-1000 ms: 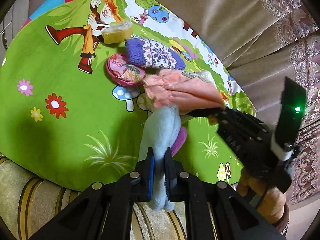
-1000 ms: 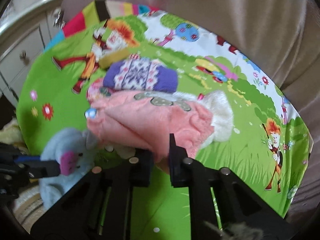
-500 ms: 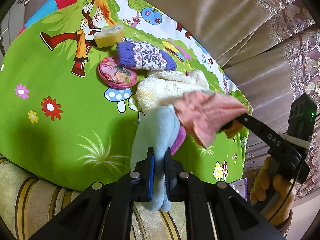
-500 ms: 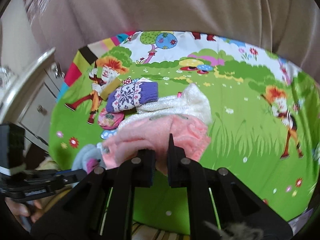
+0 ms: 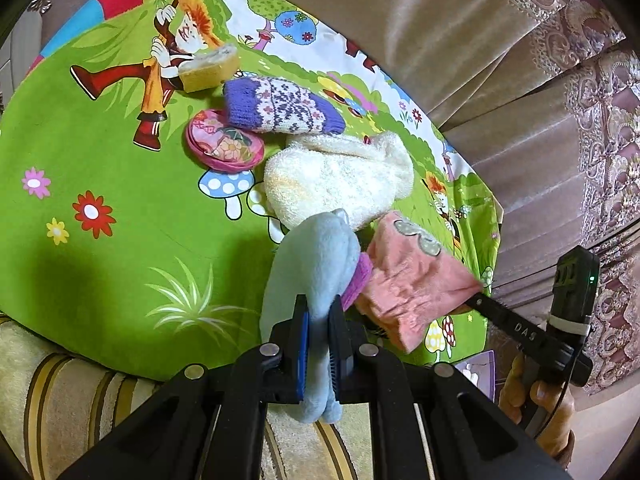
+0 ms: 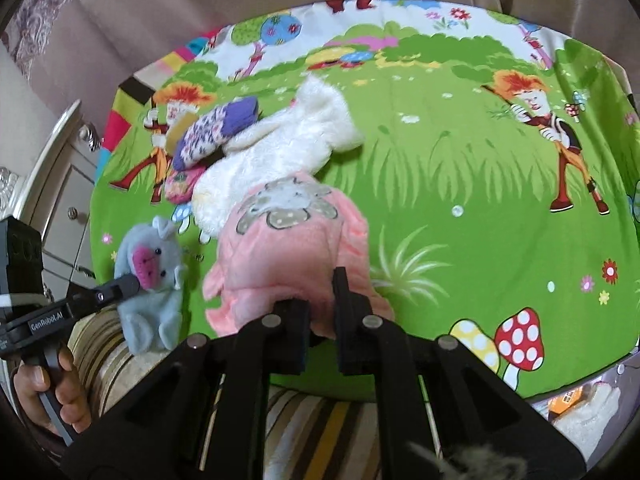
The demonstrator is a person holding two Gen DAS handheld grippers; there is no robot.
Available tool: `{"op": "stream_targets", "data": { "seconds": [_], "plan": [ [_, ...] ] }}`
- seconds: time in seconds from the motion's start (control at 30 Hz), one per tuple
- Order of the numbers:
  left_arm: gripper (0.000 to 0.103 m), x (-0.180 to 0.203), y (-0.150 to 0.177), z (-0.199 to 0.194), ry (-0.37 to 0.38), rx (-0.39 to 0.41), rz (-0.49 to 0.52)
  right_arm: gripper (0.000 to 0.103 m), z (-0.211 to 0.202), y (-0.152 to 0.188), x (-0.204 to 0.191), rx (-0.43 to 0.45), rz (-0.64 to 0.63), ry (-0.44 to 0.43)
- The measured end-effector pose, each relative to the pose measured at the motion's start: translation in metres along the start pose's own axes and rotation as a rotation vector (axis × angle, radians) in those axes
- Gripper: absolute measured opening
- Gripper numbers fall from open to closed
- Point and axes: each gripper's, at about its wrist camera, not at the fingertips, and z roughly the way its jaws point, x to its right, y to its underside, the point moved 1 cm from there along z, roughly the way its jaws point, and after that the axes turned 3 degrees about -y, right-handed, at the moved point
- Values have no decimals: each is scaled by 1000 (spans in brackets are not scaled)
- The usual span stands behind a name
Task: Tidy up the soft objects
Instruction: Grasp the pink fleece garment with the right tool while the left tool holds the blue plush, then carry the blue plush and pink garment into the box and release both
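My left gripper (image 5: 318, 316) is shut on a light blue plush toy (image 5: 316, 264) with a pink snout, held over the near edge of the cartoon mat (image 5: 100, 160); the same plush toy (image 6: 150, 276) shows at the left of the right wrist view. My right gripper (image 6: 322, 296) is shut on a pink fleece cloth (image 6: 288, 256) with a grey flower patch, lifted off the mat. That pink cloth (image 5: 412, 288) hangs just right of the blue toy. Behind them lie a white fluffy cloth (image 5: 340, 176), a purple patterned knit mitten (image 5: 280, 106), a pink round pouch (image 5: 224, 146) and a yellow sponge (image 5: 208, 70).
The mat covers a striped cushion (image 5: 60, 400) whose edge shows below both grippers. Beige curtains (image 5: 460, 40) hang behind the mat. A white cabinet (image 6: 52, 184) stands at the left of the right wrist view. A person's hand (image 6: 44, 388) grips the left tool's handle.
The right gripper carried the pink cloth off the white fluffy cloth toward the mat's near right, rolling as it went, and uncovered the white cloth. The left gripper and blue toy stayed put.
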Motion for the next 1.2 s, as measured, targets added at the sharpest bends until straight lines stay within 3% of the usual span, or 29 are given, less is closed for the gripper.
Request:
{"op": "stream_targets", "data": {
  "seconds": [0.33,0.67,1.2],
  "plan": [
    [9,12,-3,-9,12,26,30,10,-60,-1,18,173,41,40],
    [9,39,-1,-20,26,44,84,10,-110,20,43,263,100,63],
    [9,155,46,8,129,-66,306,10,-176,85,91,304,169,222]
  ]
}}
